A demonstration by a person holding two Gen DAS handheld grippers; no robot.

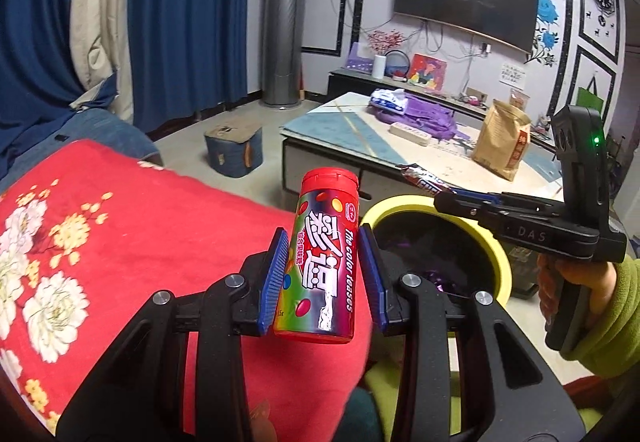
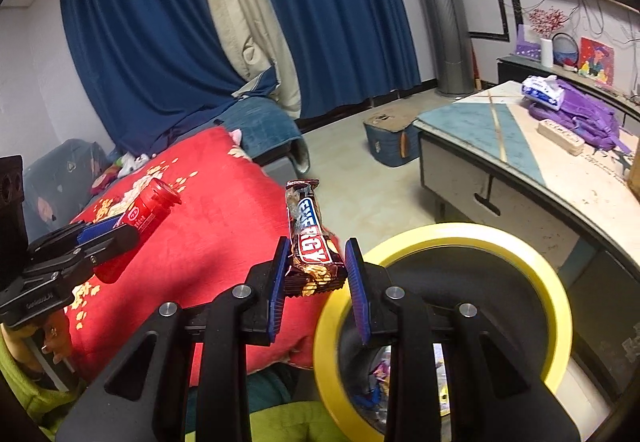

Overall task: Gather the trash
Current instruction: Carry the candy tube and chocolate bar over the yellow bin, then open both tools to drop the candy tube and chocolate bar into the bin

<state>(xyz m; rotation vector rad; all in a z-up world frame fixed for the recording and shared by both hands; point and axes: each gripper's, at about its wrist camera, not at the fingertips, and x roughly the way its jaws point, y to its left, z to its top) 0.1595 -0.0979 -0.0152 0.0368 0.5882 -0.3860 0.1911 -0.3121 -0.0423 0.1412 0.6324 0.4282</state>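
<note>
Glossy red cylindrical candy tube [image 1: 326,258]

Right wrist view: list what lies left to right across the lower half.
Left gripper clamping red candy tube → red floral blanket → brown energy bar wrapper in right gripper → yellow-rimmed trash bin.
</note>
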